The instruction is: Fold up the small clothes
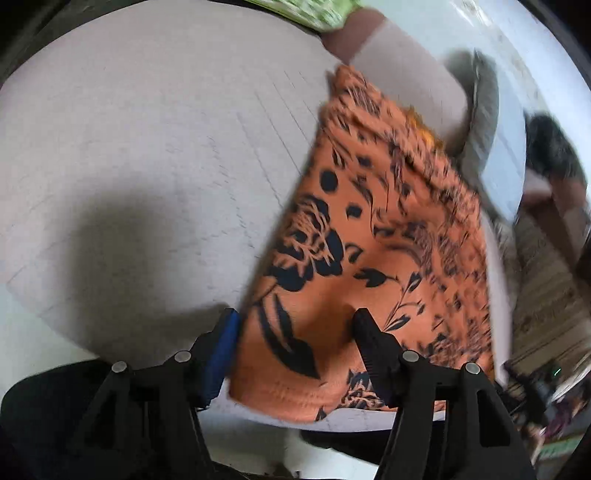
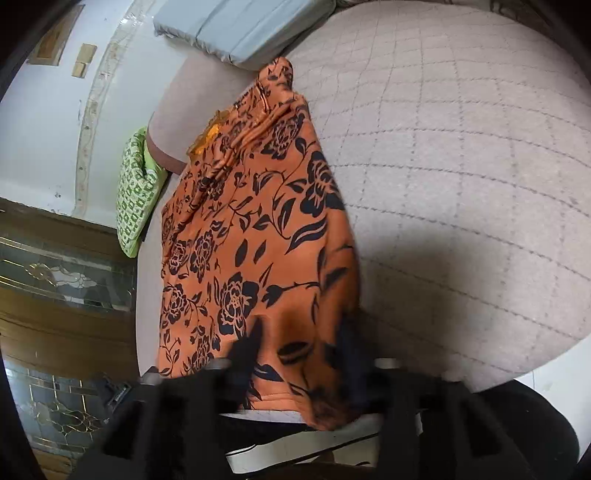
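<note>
An orange garment with a black flower print [image 1: 373, 236] lies on a pale quilted bed cover [image 1: 147, 147]. It also shows in the right wrist view [image 2: 255, 229], stretching away toward the bed's far edge. My left gripper [image 1: 295, 325] stands open over the garment's near hem, its fingers wide apart, one on each side of the cloth. My right gripper [image 2: 299, 339] is blurred; its fingers stand apart over the near hem, with cloth bunched between them.
The quilted cover [image 2: 461, 184] spreads to the right. A green patterned cushion [image 2: 136, 192] and a folded grey-blue pad [image 2: 236, 26] lie at the bed's far edge. A wooden door with glass panels [image 2: 62, 280] stands beyond the bed.
</note>
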